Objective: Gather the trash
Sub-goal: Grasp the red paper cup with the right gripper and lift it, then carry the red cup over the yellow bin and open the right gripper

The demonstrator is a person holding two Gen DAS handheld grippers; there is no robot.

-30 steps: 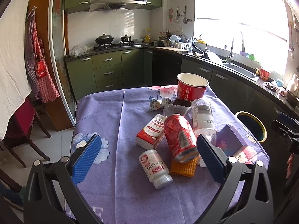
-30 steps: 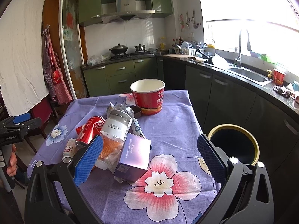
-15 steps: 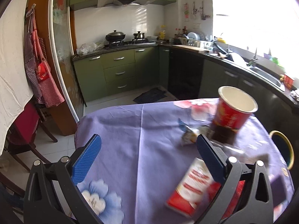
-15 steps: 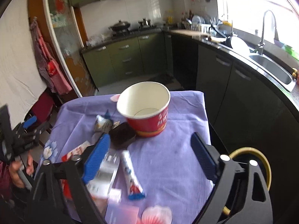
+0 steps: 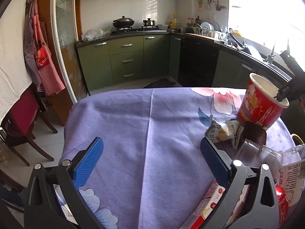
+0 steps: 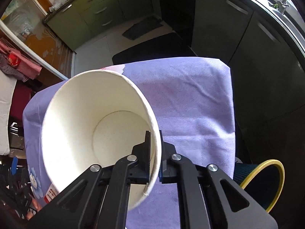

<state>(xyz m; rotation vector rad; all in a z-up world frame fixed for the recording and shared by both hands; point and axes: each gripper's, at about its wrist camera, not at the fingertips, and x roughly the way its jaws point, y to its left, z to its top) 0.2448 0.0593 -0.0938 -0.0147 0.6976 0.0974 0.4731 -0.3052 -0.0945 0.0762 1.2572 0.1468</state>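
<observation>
A red paper cup with a white inside stands tilted on the purple tablecloth. My right gripper is shut on its rim, one finger inside and one outside. The left wrist view shows the cup at the table's far right, with the right gripper's tip at its rim. My left gripper is open and empty over bare cloth, left of the trash pile: a crumpled wrapper, a clear plastic cup, a red and white carton, a red can.
A dark bin with a yellow rim stands on the floor by the table's right side. Green kitchen cabinets and a counter run behind the table. A red chair stands at the left.
My right gripper moved forward and down and closed on the cup's rim; the cup is now tilted. My left gripper swung further left over bare cloth.
</observation>
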